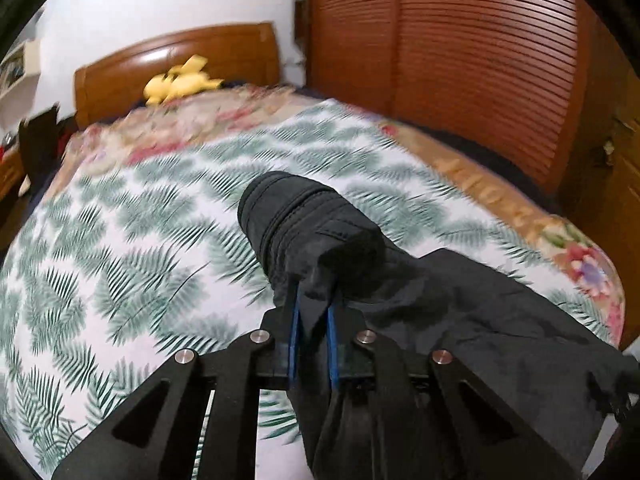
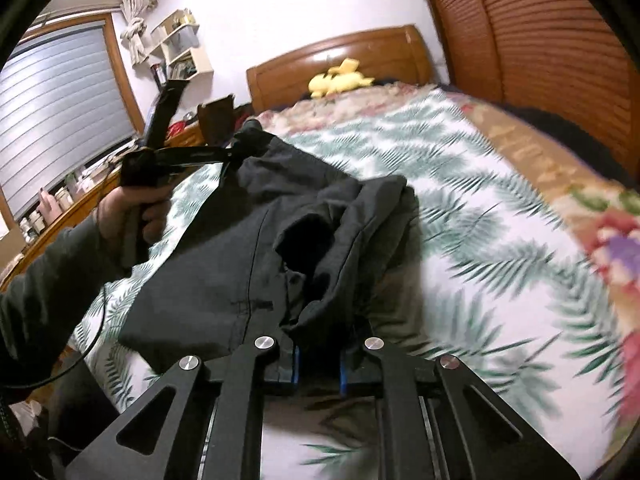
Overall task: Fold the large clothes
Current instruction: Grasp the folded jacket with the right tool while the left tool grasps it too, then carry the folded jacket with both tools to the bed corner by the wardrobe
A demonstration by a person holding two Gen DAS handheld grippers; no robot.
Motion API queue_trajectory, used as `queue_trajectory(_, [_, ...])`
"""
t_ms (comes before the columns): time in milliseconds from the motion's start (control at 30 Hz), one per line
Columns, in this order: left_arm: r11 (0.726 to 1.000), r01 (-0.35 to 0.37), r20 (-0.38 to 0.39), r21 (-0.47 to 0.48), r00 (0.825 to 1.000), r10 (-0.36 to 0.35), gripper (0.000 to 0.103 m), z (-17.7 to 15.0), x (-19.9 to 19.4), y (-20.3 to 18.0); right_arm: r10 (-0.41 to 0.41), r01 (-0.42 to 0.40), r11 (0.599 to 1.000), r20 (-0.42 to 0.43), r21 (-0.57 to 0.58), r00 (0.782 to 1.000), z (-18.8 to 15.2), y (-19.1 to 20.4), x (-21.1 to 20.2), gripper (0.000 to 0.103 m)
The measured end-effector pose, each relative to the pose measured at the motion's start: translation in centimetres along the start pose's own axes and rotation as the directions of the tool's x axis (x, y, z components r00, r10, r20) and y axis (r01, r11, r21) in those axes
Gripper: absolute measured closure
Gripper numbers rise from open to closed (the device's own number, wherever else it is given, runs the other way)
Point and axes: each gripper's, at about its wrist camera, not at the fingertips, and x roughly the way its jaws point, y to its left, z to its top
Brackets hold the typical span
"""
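Here, a black garment (image 2: 240,248) hangs stretched between two hand-held tools above a bed (image 2: 480,240) spread with a white, green-fern cover. The left tool (image 1: 314,304) is clamped on a thick, stitched cuff or hem, which bulges out past its blue-lined fingers (image 1: 293,332) in a rounded roll. The right tool (image 2: 318,344) is closed on another bunched edge of the same cloth. Between the two grips the matte, dark fabric sags in loose folds, with a long seam running down one panel and a crumpled, hood-like heap near the middle. Its lower part rests on the cover. A hand (image 2: 128,208) in a dark sleeve (image 2: 48,288) grips the left tool's handle. A yellow plush toy (image 2: 340,76) lies by the wooden headboard (image 2: 360,52).
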Motion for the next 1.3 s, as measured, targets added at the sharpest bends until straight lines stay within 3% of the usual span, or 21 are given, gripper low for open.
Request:
queue_trajectory(167, [0.996, 0.064, 0.051, 0.058, 0.996, -0.067, 0.092, 2.4, -0.3, -6.8, -0.117, 0.117, 0.993, 0.063, -0.005, 0.991, 1.4, -5.2, -4.0, 0.091])
queue_trajectory(300, [0.983, 0.148, 0.067, 0.106, 0.986, -0.155, 0.092, 4.7, 0.4, -12.7, -0.234, 0.234, 0.972, 0.115, 0.015, 0.965, 2.6, -9.4, -8.2, 0.091])
queue_trajectory(500, [0.951, 0.261, 0.090, 0.165, 0.956, -0.279, 0.092, 7.5, 1.6, -20.6, -0.415, 0.413, 0.910, 0.152, 0.050, 0.897, 3.7, -14.9, -13.8, 0.091])
queue_trajectory(633, [0.922, 0.329, 0.064, 0.207, 0.935, -0.348, 0.092, 7.9, 2.3, -25.0, -0.532, 0.527, 0.846, 0.166, 0.079, 0.830, 3.1, -16.9, -16.7, 0.091])
queue_trajectory(733, [0.904, 0.329, 0.051, 0.275, 0.934, -0.355, 0.092, 6.9, 2.5, -27.5, -0.569, 0.558, 0.822, 0.126, 0.115, 0.813, 1.3, -17.6, -16.8, 0.090])
queue_trajectory(833, [0.898, 0.305, 0.017, 0.316, 0.945, -0.327, 0.092, 6.0, 3.4, -28.0, -0.613, 0.599, 0.786, 0.064, 0.151, 0.788, -0.3, -18.5, -16.2, 0.085])
queue_trajectory(900, [0.907, 0.296, 0.007, 0.300, 0.950, -0.313, 0.091, 5.7, 3.7, -27.2, -0.635, 0.618, 0.765, 0.054, 0.181, 0.771, -0.4, -18.8, -16.5, 0.068])
queue_trajectory(1000, [0.902, 0.342, -0.002, 0.263, 0.935, -0.354, 0.091, 5.6, 3.2, -25.5, -0.674, 0.650, 0.733, 0.084, 0.201, 0.734, 0.8, -18.4, -17.0, 0.055])
queue_trajectory(1033, [0.896, 0.352, 0.006, 0.270, 0.930, -0.367, 0.087, 5.6, 2.7, -25.4, -0.685, 0.662, 0.724, 0.095, 0.194, 0.722, 1.3, -17.9, -17.2, 0.054])
queue_trajectory(1133, [0.889, 0.351, 0.041, 0.295, 0.925, -0.379, 0.056, 4.7, 0.7, -24.5, -0.700, 0.684, 0.715, 0.136, 0.145, 0.701, 2.7, -16.4, -16.8, 0.052])
queue_trajectory(1233, [0.888, 0.366, 0.064, 0.279, 0.915, -0.397, 0.020, 4.0, -0.8, -23.7, -0.669, 0.661, 0.742, 0.155, 0.107, 0.727, 3.3, -14.7, -16.0, 0.051])
queue_trajectory(1300, [0.884, 0.387, 0.065, 0.262, 0.907, -0.416, 0.017, 3.5, -1.6, -23.1, -0.646, 0.640, 0.763, 0.135, 0.086, 0.752, 3.3, -15.0, -14.8, 0.051])
